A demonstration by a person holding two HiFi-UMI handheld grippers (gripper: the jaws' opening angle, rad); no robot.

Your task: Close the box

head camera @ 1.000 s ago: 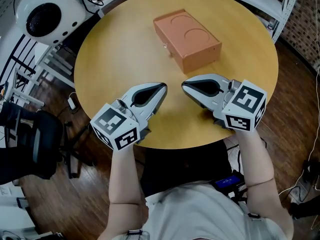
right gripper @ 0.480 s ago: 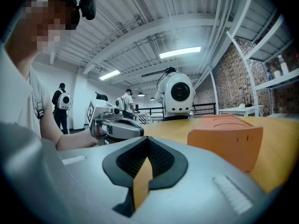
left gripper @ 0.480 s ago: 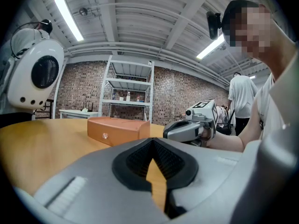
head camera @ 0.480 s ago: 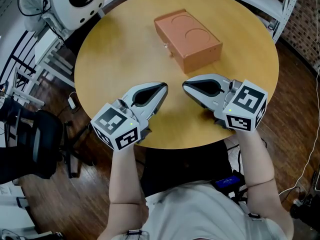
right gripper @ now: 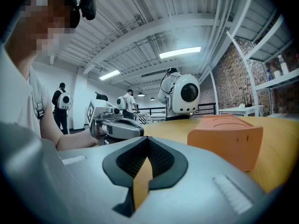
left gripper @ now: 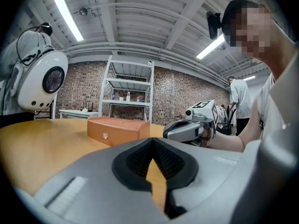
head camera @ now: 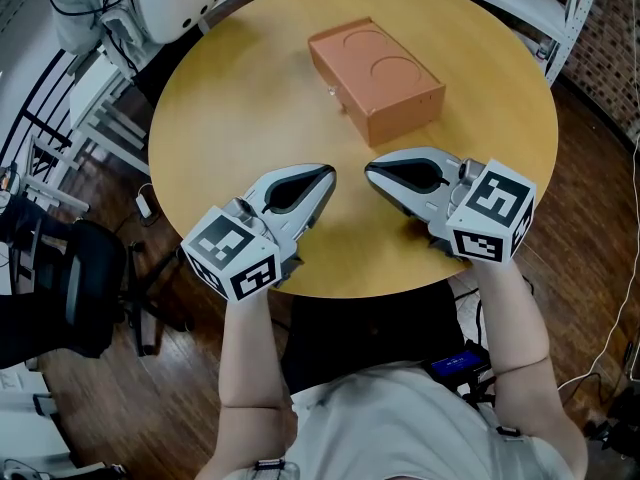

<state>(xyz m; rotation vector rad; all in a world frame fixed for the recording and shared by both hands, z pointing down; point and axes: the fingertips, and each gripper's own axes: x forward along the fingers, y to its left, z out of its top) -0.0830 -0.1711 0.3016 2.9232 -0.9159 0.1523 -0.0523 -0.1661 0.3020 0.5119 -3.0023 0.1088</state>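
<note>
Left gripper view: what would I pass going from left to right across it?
white round machine → box → right tongs → forearm

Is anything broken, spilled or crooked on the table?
Nothing stands out. The orange box sits whole on the round table with its lid down, and nothing is spilled. The left gripper and right gripper rest shut and empty, apart from the box.
</note>
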